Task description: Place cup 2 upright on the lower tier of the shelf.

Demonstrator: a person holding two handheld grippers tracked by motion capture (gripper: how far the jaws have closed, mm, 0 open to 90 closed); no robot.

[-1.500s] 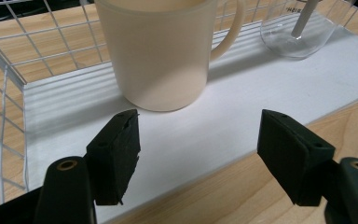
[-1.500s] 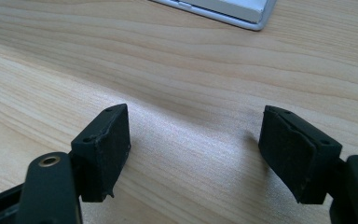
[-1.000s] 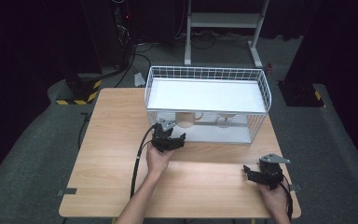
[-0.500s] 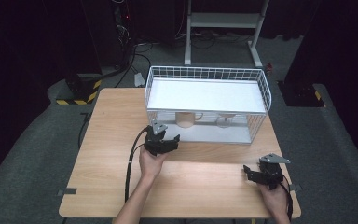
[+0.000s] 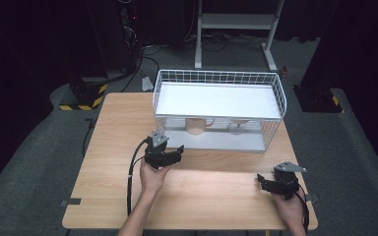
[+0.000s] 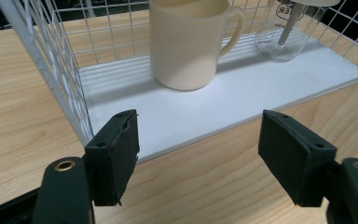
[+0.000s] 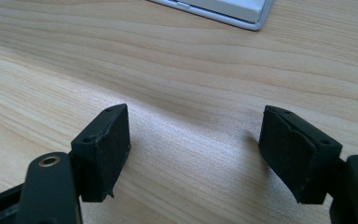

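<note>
The person's left hand (image 5: 152, 178) reaches forward from a bare forearm and holds the black two-jaw left tool (image 5: 174, 151), a grey three-cornered plate on its top and a black cable trailing back. Its jaws stand apart with nothing between them. The right hand (image 5: 288, 204) sits low near the tabletop's (image 5: 216, 196) near right corner, gripping the matching black right tool (image 5: 262, 181), jaws likewise parted and empty, pointing left.

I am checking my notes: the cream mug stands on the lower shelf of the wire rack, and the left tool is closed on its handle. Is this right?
Not quite. The cream mug does stand on the lower shelf of the wire rack, but the left tool is open and holds nothing, short of the mug, as the left gripper view shows.
</note>
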